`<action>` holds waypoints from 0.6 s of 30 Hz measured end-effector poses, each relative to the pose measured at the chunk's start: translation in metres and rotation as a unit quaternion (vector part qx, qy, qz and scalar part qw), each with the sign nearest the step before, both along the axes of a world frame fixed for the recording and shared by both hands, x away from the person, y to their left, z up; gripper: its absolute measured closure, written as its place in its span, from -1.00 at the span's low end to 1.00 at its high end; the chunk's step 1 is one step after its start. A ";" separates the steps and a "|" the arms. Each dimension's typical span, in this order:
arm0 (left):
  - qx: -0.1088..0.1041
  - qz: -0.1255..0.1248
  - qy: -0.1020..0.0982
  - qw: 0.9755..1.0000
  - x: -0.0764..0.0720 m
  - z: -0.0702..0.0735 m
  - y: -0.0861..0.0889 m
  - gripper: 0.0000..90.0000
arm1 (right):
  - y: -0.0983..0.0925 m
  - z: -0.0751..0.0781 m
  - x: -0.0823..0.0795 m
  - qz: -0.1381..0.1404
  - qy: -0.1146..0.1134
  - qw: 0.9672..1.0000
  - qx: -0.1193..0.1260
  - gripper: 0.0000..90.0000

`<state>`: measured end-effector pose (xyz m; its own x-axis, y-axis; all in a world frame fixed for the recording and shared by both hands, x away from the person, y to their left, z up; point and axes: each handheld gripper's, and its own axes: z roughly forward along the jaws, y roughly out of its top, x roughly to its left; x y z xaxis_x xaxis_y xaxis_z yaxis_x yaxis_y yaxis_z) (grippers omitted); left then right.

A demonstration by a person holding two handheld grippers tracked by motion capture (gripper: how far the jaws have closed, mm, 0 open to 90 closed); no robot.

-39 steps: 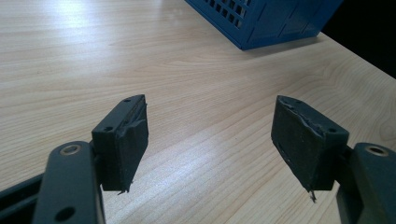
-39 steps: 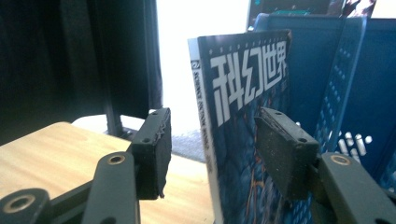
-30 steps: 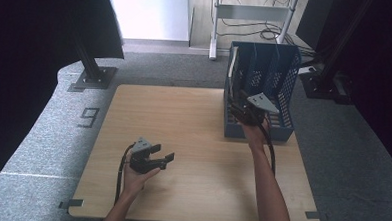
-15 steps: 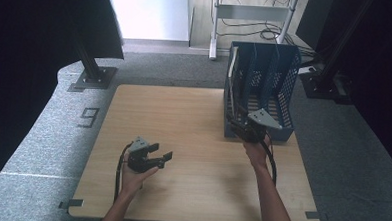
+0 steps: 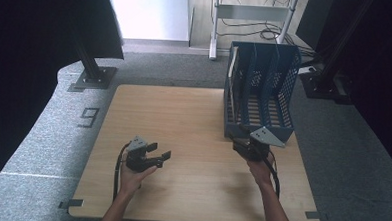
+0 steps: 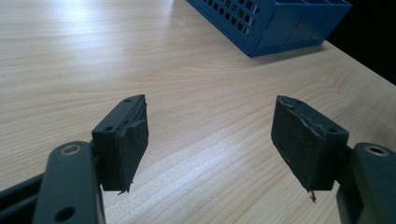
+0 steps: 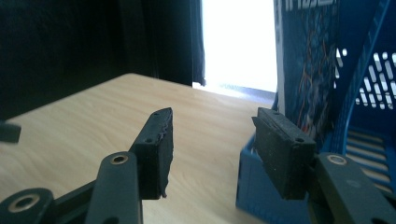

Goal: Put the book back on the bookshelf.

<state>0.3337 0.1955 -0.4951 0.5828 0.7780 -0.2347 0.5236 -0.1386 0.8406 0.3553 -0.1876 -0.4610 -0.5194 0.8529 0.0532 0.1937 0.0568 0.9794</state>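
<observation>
Fingers (image 6: 126, 140) of the left gripper (image 5: 154, 156) stand released, wide apart, nothing between them, bare desk (image 5: 184, 115) grain showing in the gap. Left hand (image 5: 131, 175) sits low at the near-left part of the desk, forearm coming in from the bottom edge, gripper lying roughly level and pointing right and slightly away toward the file rack (image 5: 260, 93). Cable loops down beside the wrist. Wide bare wood lies ahead of it and to its left; near edge of the desk is close behind the hand.

Moving right: the middle of the desk is bare between the two hands, which are well apart.

Right gripper (image 5: 240, 142) is held by the right hand (image 5: 260, 171) just in front of the blue file rack's near-left corner, forearm angled in from bottom right, grey plate on top. Its fingers (image 7: 159, 140) are released too, partly spread, gripping nothing; in the right gripper view the rack's low front lip (image 7: 254, 186) sits just behind the right-side finger, whether touching cannot be told. A book or folder (image 7: 306, 65) stands upright in the rack's leftmost slot.

Rack stands at the far-right part of the desk, its right side near the right edge, little free room there; open room is all to the left.
</observation>
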 end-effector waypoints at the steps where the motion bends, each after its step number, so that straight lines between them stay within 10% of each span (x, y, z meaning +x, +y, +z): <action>1: 0.000 0.000 0.001 1.000 0.000 0.000 0.000 -0.39 | 0.000 -0.003 -0.002 0.001 0.004 1.000 0.000 0.02; 18: 0.006 -0.004 0.004 1.000 0.001 -0.002 -0.002 -0.39 | -0.002 -0.055 -0.020 0.017 0.066 0.997 -0.038 0.00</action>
